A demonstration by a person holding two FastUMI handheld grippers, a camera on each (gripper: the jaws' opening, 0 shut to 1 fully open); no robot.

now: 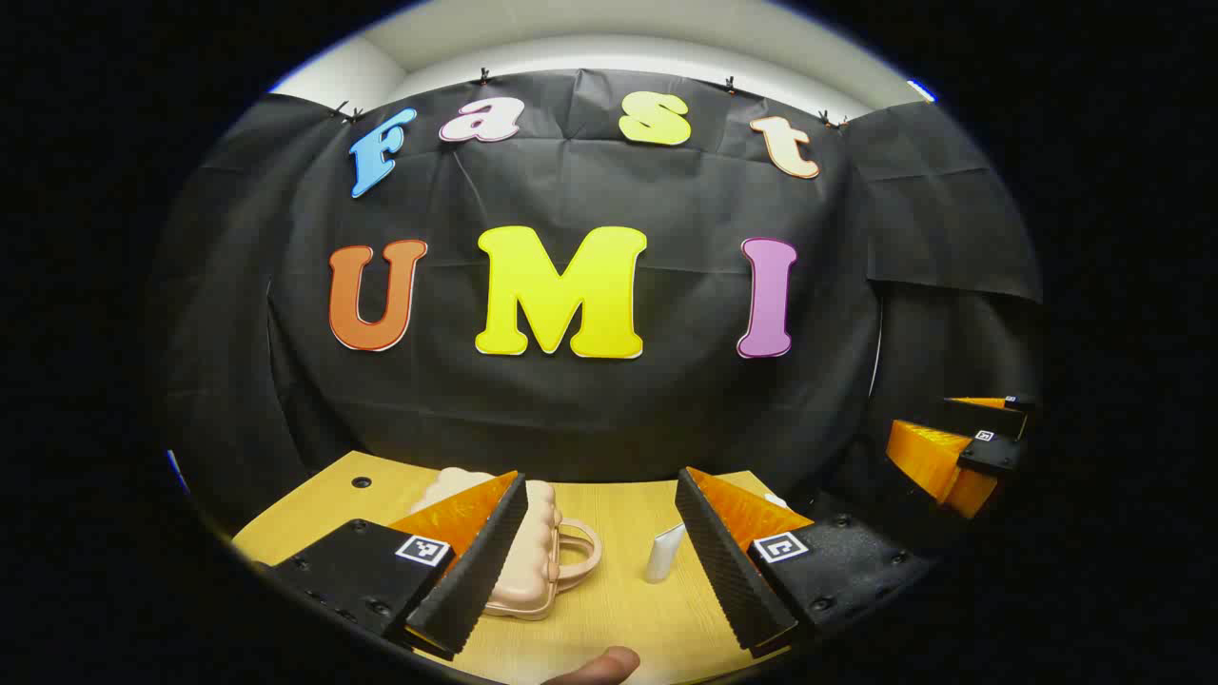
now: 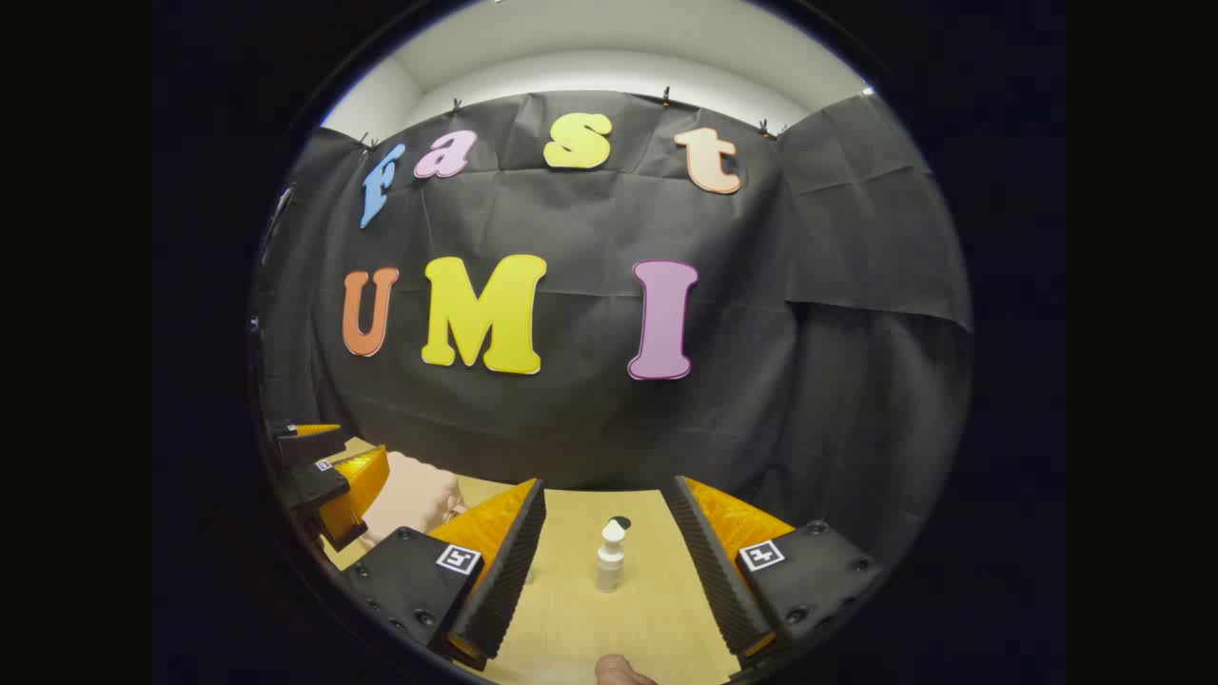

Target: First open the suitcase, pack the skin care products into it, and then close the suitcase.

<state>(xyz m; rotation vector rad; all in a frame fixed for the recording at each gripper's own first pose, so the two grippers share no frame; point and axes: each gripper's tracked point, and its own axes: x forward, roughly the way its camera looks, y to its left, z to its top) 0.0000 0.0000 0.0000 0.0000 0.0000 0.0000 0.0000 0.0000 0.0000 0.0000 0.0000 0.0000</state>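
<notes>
Peach ribbed suitcase closed, lying flat on table, handle facing right; white pump bottle upright, to its right

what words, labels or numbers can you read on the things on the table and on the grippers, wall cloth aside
None can be read.
Peach hard-shell suitcase with a loop handle: no text visible.
Small white tube: no legible print.
Small white pump bottle: too small to tell.
Square black-and-white markers on the left gripper and right gripper: patterns, not words.
</notes>
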